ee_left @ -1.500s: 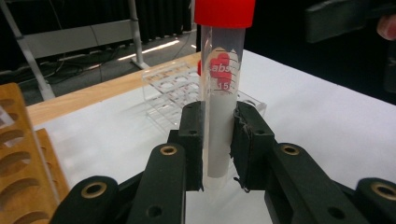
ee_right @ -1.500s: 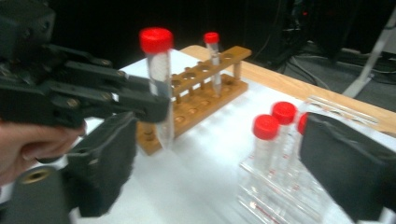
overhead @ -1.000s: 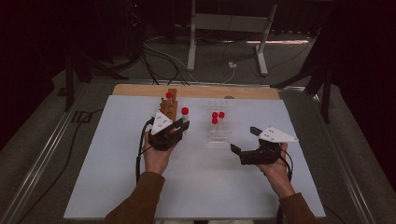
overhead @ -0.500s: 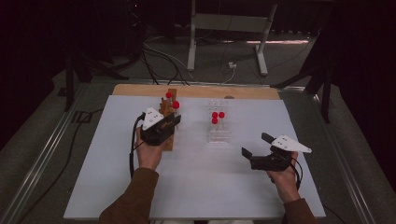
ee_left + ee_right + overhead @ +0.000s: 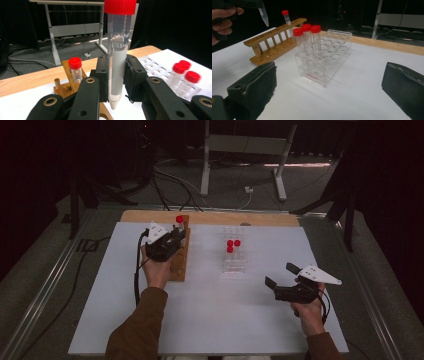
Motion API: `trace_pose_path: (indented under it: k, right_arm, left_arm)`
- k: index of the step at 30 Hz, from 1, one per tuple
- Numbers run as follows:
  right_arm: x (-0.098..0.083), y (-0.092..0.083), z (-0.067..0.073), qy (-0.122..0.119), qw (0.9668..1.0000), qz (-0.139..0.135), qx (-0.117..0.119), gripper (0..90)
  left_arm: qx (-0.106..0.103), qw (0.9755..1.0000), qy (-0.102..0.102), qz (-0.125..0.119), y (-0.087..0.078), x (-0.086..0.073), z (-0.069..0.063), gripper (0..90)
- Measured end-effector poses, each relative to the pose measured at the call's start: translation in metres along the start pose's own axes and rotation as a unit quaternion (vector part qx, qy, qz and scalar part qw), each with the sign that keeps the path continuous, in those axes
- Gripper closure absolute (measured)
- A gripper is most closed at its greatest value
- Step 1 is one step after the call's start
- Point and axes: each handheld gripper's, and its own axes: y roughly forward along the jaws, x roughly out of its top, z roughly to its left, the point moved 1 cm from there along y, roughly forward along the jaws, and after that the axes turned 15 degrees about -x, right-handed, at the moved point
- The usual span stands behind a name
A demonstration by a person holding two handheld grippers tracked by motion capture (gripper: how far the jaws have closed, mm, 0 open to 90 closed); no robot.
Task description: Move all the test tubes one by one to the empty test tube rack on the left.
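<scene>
My left gripper (image 5: 116, 72) is shut on a clear 15 ml tube (image 5: 117, 50) with a red cap and holds it upright, cone tip down. In the high view this gripper (image 5: 170, 241) hovers over the wooden rack (image 5: 179, 262), whose far end holds another red-capped tube (image 5: 179, 219). The held tube's tip (image 5: 263, 15) hangs above the wooden rack (image 5: 272, 37) in the right gripper view. A clear plastic rack (image 5: 235, 260) with three red-capped tubes (image 5: 232, 245) stands mid-table. My right gripper (image 5: 279, 274) is open and empty, right of and nearer than that rack.
A white sheet (image 5: 210, 320) covers the table, and a wooden strip (image 5: 260, 219) runs along its far edge. Beyond the table are a grey metal stand (image 5: 245, 145) and cables on the floor. The person's left hand (image 5: 222, 17) is at the upper left of the right gripper view.
My left gripper has carried the tube left and away from the clear rack, to above the wooden rack. My right gripper has drawn back, right and toward the person.
</scene>
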Motion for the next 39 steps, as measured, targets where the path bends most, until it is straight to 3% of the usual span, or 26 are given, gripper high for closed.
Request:
trace_pose_path:
  k: [15, 24, 34, 39]
  right_arm:
    - [0.0, -0.002, -0.003, 0.006, 1.0, -0.002, 0.003, 0.0]
    - [0.0, -0.003, -0.006, 0.012, 0.9999, -0.003, 0.004, 0.0]
    - [0.0, -0.006, -0.007, 0.015, 0.9998, -0.007, 0.007, 0.0]
    - [0.001, -0.006, -0.006, 0.014, 0.9998, -0.009, 0.008, 0.0]
  left_arm:
    - [0.049, 0.9986, -0.01, 0.013, 0.022, 0.004, 0.022, 75.9]
    - [0.063, 0.9976, -0.025, 0.008, 0.031, 0.003, 0.031, 75.8]
    - [0.07, 0.9963, -0.031, 0.039, 0.042, -0.007, 0.034, 75.6]
    - [0.077, 0.9943, -0.03, 0.068, 0.047, -0.011, 0.034, 75.7]
